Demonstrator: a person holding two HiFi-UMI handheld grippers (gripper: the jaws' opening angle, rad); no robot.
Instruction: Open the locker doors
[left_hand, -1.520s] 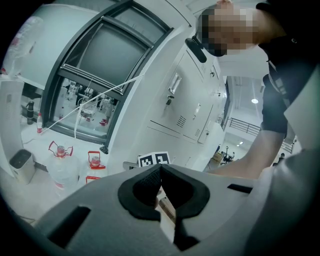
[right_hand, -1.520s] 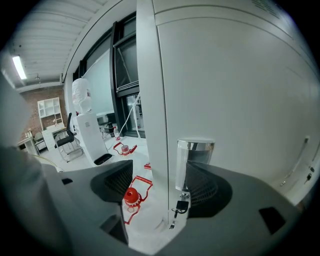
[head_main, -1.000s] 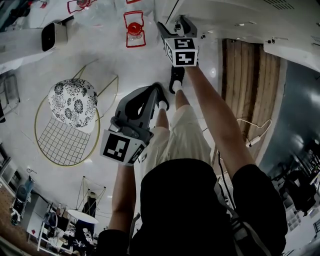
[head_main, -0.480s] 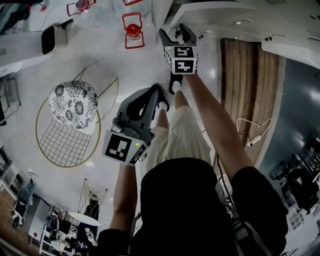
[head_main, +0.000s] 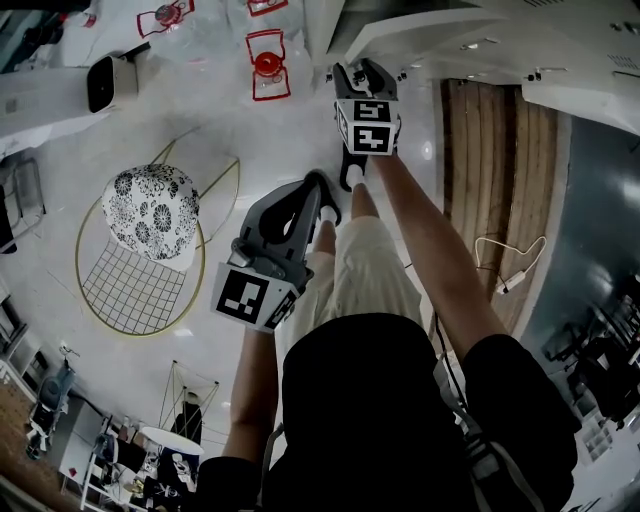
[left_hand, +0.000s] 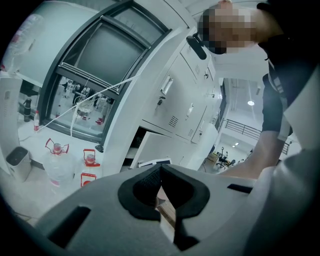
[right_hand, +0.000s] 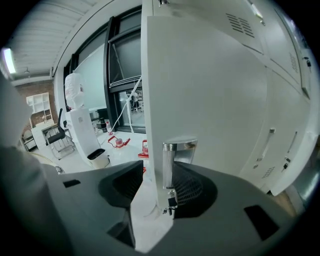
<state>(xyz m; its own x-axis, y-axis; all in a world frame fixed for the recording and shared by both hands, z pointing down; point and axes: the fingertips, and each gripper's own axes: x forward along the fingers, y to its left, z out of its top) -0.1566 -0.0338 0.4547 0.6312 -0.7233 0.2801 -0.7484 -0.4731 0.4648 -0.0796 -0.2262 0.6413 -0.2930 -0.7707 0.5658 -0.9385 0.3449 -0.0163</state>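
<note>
In the right gripper view a white locker door (right_hand: 210, 90) stands ajar, edge-on, with a chrome handle (right_hand: 172, 165) on its face. My right gripper (right_hand: 157, 172) straddles the door edge and the handle. Its jaws are closing: the right pad is at the handle, and the left pad still shows a thin gap to the door. In the head view my right gripper (head_main: 357, 72) reaches up to the door's edge (head_main: 400, 35). My left gripper (head_main: 318, 185) hangs lower, near the person's legs, shut and empty. Its view shows the tips meeting (left_hand: 160, 167) and the bank of white lockers (left_hand: 185, 105) beyond.
A wire chair with a floral cushion (head_main: 150, 210) stands at the left. Water bottles in red carriers (head_main: 268, 62) and a white bin (head_main: 110, 82) sit farther off. A wooden panel (head_main: 500, 180) and a loose cable (head_main: 505, 270) lie at the right. A lower locker door (left_hand: 160, 147) stands open.
My right gripper has shifted a little right along the locker door's edge, and its jaws have narrowed around the handle. My left gripper has drifted slightly right.
</note>
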